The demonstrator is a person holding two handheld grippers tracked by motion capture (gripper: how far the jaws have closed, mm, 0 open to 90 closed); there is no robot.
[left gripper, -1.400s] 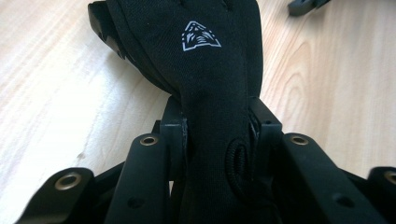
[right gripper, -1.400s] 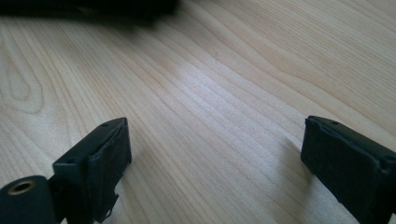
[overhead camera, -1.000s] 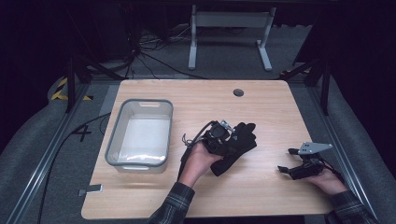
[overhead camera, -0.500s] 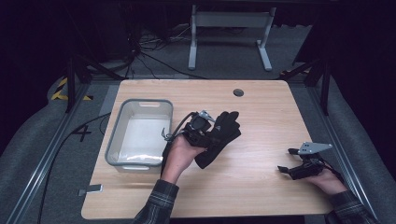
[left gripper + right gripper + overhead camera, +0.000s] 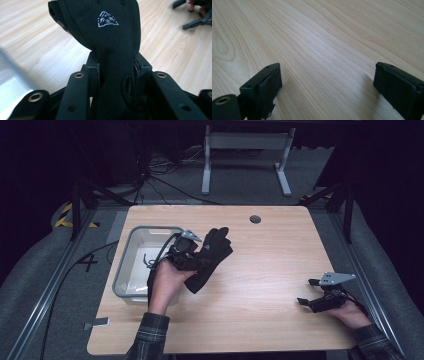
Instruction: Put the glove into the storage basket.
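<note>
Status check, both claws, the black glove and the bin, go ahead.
Left claw shut on black glove, beside grey bin. Right claw open, idle low over table. Path to bin clear.

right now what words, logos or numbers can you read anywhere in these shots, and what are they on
"4": a dark figure on the grey floor mat left of the table.
No wording: the black glove held in the left gripper bears a white angular emblem, a sign without letters.
No text: yellow and black hazard stripes on the floor, farther back on the left.
Nothing else readable.
</note>
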